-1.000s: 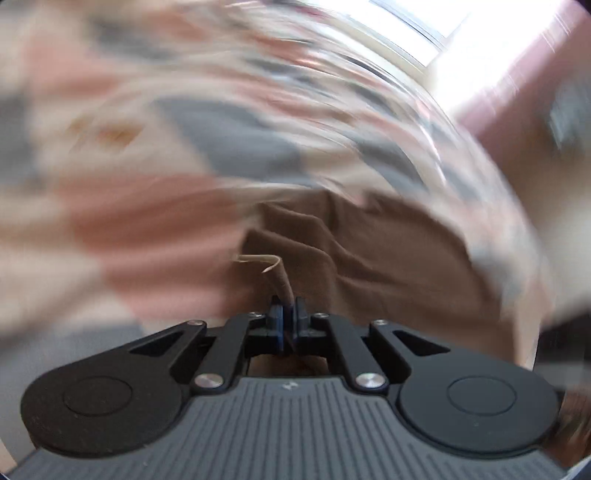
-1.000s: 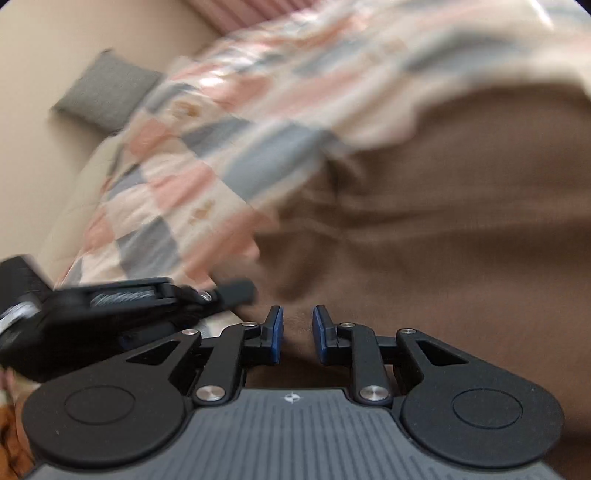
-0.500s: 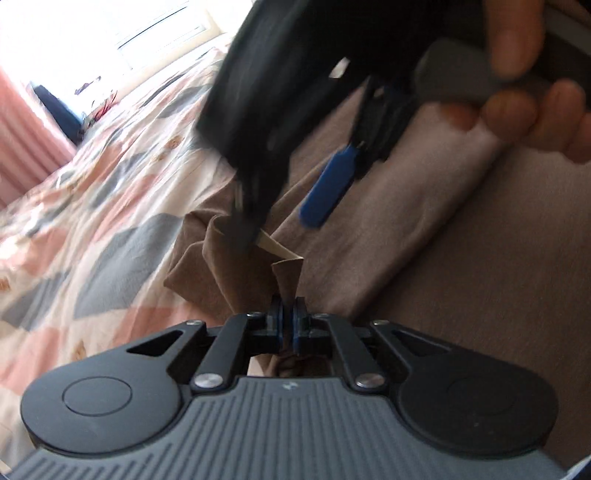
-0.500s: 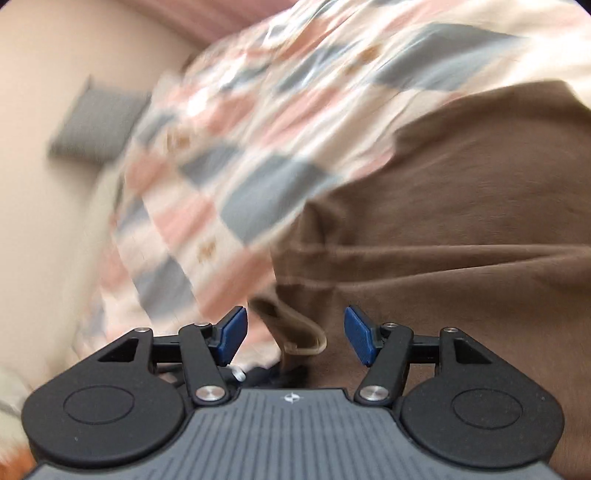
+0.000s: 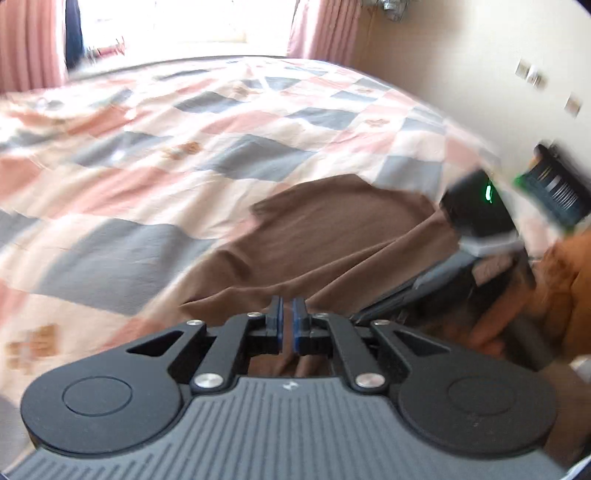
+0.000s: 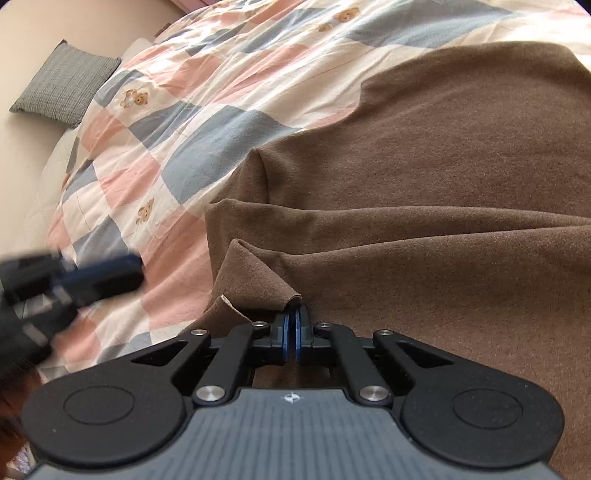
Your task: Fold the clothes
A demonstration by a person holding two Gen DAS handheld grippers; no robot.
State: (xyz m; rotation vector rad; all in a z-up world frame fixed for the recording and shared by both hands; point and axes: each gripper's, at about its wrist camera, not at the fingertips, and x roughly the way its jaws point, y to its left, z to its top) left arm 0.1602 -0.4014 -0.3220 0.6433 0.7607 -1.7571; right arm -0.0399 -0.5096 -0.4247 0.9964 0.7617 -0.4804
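Right wrist view is showing the right gripper [image 6: 292,325] pinching a corner of the brown garment [image 6: 443,177] at 6 o'clock, jaws clamped, while the left gripper [image 5: 286,319] is likewise gripping cloth, probably to lift a fold across the bed [image 6: 192,110].

Patchwork bedspread [image 5: 229,155], pink curtains [image 5: 325,33], bright window [image 5: 177,22]

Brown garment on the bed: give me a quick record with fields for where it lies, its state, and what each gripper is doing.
garment: brown garment, rumpled
lies on: checked quilt
right gripper: fingers shut on a raised fold at the garment's edge
left gripper: fingers shut, hold on cloth unclear
also in view: grey cushion by the wall
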